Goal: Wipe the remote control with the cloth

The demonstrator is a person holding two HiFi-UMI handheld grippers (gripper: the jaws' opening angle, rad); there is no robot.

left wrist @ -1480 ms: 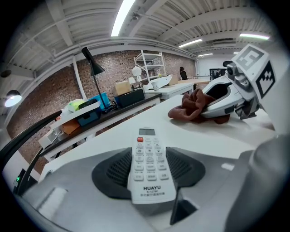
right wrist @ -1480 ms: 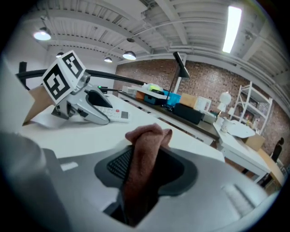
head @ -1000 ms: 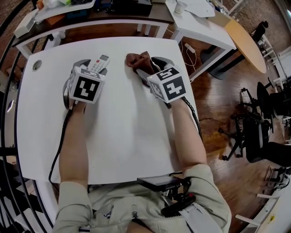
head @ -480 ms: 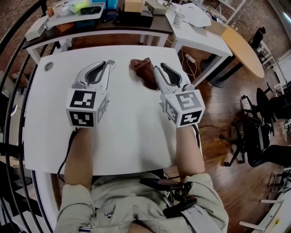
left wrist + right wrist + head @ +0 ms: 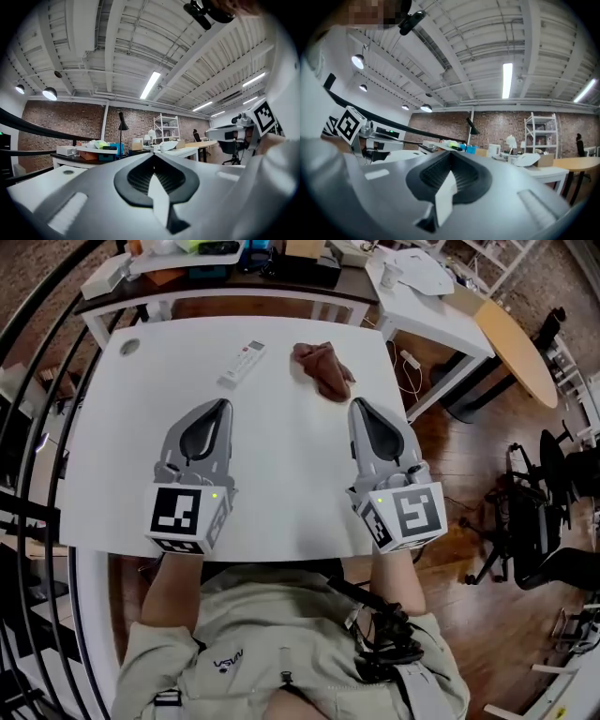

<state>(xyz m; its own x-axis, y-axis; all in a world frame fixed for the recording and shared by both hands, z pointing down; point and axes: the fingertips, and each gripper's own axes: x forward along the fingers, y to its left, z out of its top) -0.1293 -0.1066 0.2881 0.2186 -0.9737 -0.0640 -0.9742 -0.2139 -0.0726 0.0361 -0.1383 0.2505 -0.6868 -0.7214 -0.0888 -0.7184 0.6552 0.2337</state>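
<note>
The white remote control (image 5: pixel 242 363) lies free on the far part of the white table (image 5: pixel 281 474). The crumpled brown cloth (image 5: pixel 322 369) lies just to its right, apart from it. My left gripper (image 5: pixel 222 406) hovers over the near half of the table, well short of the remote, shut and empty. My right gripper (image 5: pixel 357 405) is held level beside it, short of the cloth, also shut with nothing in it. In the left gripper view the left gripper (image 5: pixel 153 154) shows closed jaws and only the room beyond. The right gripper (image 5: pixel 451 152) looks the same in its own view.
A round hole (image 5: pixel 129 347) sits in the table's far left corner. Behind the table stands a dark side table (image 5: pixel 234 273) with boxes. A white desk (image 5: pixel 422 296) and a wooden round table (image 5: pixel 511 334) are at the back right, an office chair (image 5: pixel 530 521) on the right, a black railing (image 5: pixel 37 306) on the left.
Both grippers drew back from the remote and the cloth toward the person and rose. Their jaws went from open to shut. Remote and cloth stay on the table.
</note>
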